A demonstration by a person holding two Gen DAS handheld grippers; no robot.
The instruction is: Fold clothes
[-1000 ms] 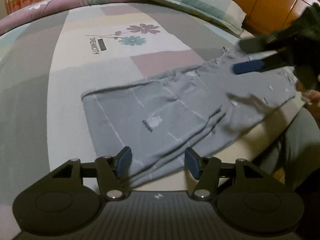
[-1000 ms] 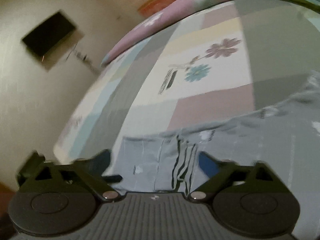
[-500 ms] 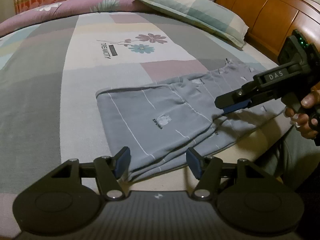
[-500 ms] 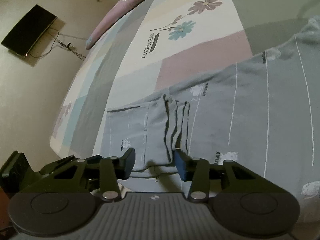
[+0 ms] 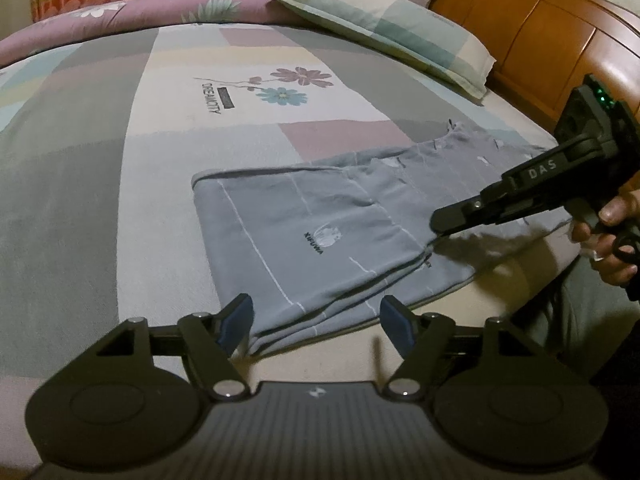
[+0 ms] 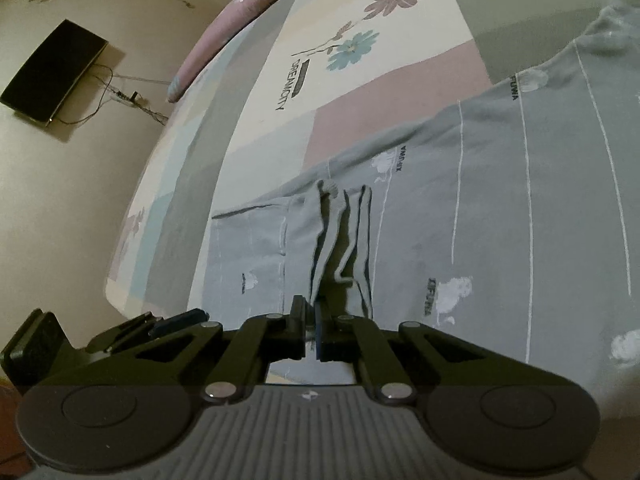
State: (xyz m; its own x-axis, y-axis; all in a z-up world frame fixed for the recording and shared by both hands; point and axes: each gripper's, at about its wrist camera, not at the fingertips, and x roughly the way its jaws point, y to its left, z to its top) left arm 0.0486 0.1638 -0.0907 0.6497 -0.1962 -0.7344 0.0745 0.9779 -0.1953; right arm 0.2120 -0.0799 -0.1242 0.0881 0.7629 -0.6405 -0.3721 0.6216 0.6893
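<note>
Grey striped garment (image 5: 320, 240) flat on patchwork bedspread (image 5: 120, 160), right gripper (image 6: 311, 322) clamped on its bunched edge, left gripper (image 5: 316, 320) jaws opening, straddling the near hem, gripping nothing

bed (image 5: 100, 152) surface is open to the left of and beyond the grey garment (image 5: 304, 224): flat patterned cover, nothing standing on it. far edge blocked by pillow (image 5: 384, 28) and rolled purple quilt (image 5: 132, 12); wooden headboard (image 5: 532, 36) closes the right side. right gripper (image 5: 440, 222) slants in low over the garment's right half, with the hand (image 5: 612, 240) behind it, obstructing that side. left gripper (image 5: 316, 320) sits at the near hem, jaws opening, a clear gap between them.
</note>
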